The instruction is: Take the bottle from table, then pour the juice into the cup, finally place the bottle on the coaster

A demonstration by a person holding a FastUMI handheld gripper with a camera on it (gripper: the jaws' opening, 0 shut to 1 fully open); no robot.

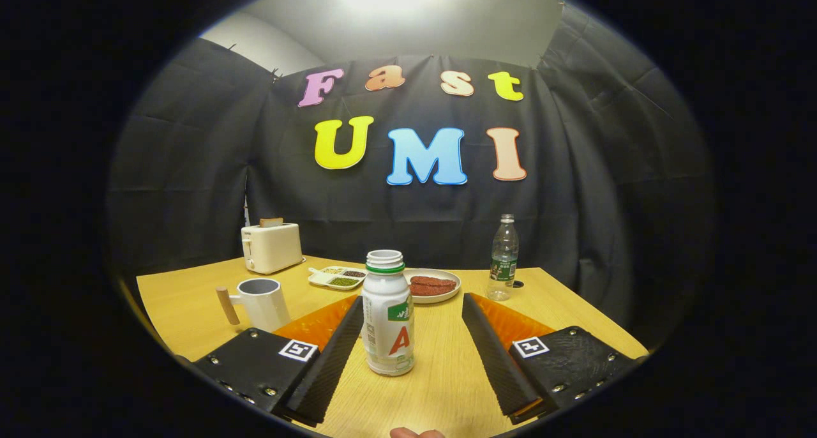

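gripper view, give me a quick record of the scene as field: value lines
gripper: open, fingers on either side of the white bottle, not pressing it
white bottle: upright on the table, cap off
cup: white, wooden handle, beside one finger
clear bottle: upright, beyond the fingers
plate: holds something reddish, behind the white bottle
toaster: far corner, bread in it
small tray: by the plate

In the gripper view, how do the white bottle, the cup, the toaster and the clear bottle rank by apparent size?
1. white bottle, nearest, between the open tool's fingers
2. cup and toaster: alike, unranked
3. clear bottle, farther
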